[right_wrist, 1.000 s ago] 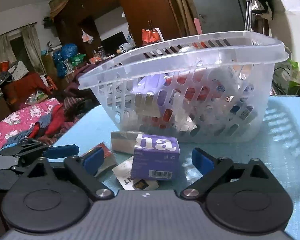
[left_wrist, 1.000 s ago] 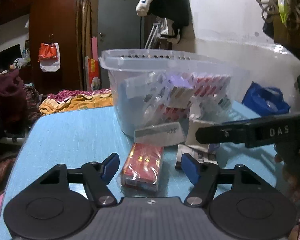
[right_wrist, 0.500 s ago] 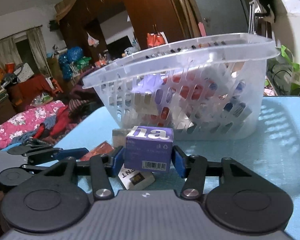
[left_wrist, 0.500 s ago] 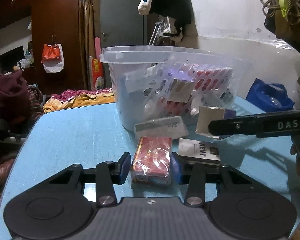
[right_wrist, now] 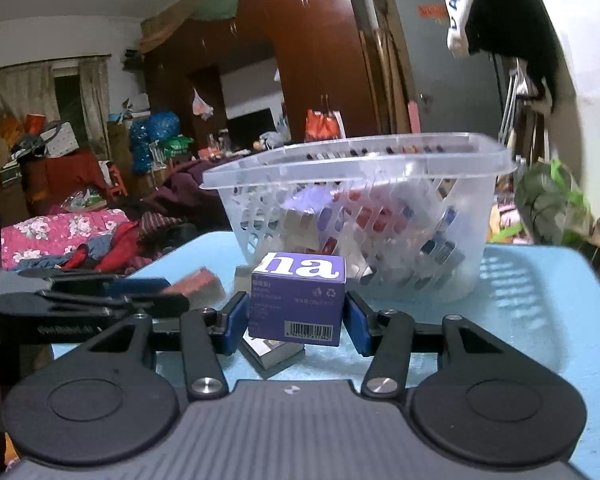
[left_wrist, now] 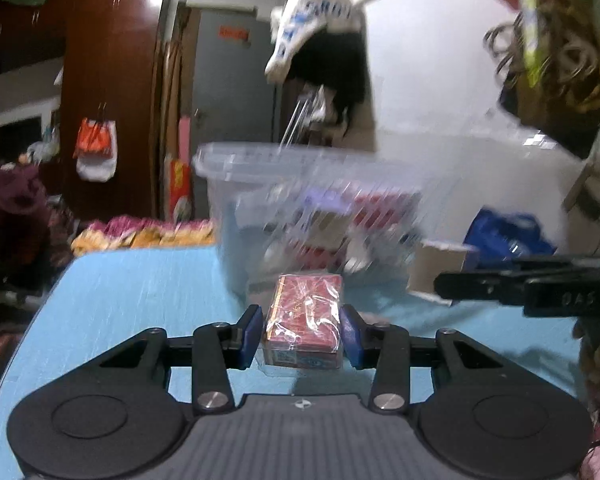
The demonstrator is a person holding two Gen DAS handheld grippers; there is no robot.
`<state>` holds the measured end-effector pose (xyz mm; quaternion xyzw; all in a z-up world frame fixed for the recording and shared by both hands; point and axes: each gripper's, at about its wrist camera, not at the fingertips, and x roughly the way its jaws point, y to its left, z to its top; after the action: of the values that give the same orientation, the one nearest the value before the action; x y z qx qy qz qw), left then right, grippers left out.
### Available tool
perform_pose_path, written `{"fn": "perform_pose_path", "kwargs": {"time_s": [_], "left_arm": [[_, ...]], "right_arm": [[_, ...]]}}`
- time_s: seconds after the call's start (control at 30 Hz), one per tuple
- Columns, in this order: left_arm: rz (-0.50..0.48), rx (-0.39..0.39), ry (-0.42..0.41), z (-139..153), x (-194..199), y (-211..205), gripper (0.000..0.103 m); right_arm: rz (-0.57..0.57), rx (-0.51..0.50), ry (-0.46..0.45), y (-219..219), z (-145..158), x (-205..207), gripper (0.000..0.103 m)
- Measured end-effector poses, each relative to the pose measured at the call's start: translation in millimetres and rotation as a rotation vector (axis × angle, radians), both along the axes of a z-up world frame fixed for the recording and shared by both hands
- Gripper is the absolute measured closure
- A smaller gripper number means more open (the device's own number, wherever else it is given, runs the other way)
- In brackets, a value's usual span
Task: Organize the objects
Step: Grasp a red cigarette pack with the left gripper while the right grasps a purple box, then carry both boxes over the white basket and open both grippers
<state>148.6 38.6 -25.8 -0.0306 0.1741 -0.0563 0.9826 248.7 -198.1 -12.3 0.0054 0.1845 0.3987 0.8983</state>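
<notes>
My left hand-held gripper [left_wrist: 302, 334] clasps the light, slippery cellophane-wrapped red carton [left_wrist: 304, 322] by its sides; my right hand-held gripper [right_wrist: 296, 322] clamps the stiff purple cardboard box [right_wrist: 298, 300], both before the clear slotted plastic basket [right_wrist: 360, 208].

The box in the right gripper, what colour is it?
Purple box with white lettering, clearest in the right wrist view.

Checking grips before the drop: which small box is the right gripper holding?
The purple box, clamped in the right gripper; the left gripper holds the red one.
</notes>
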Motion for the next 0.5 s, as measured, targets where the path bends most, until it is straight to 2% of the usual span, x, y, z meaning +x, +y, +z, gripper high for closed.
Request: {"fn": "perform_pose_path", "kwargs": {"time_s": [0.1,0.17,0.3,0.4,0.5], "left_arm": [[-0.022,-0.04,-0.078,11.1,-11.2,0.8,0.057],[-0.022,-0.039,-0.146,30.3,-10.6,-1.5,0.057],[0.027,-0.026,-0.216,80.3,27.7,-5.4,0.057],[0.017,-0.051,-0.168,102.5,76.6,-4.8,0.057],[0.001,-0.052,-0.108,107.0,116.6,-7.3,0.053]], "right_arm": [[0.013,0.053,-0.035,-9.5,9.6,-7.7,0.049],[0.006,0.091,-0.091,-12.5,28.5,-10.5,0.049],[-0.061,0.12,-0.225,-8.6,79.0,11.4,0.048],[-0.147,0.004,-0.346,11.9,105.5,43.4,0.048],[-0.143,-0.047,-0.345,29.2,111.1,77.5,0.046]]}}
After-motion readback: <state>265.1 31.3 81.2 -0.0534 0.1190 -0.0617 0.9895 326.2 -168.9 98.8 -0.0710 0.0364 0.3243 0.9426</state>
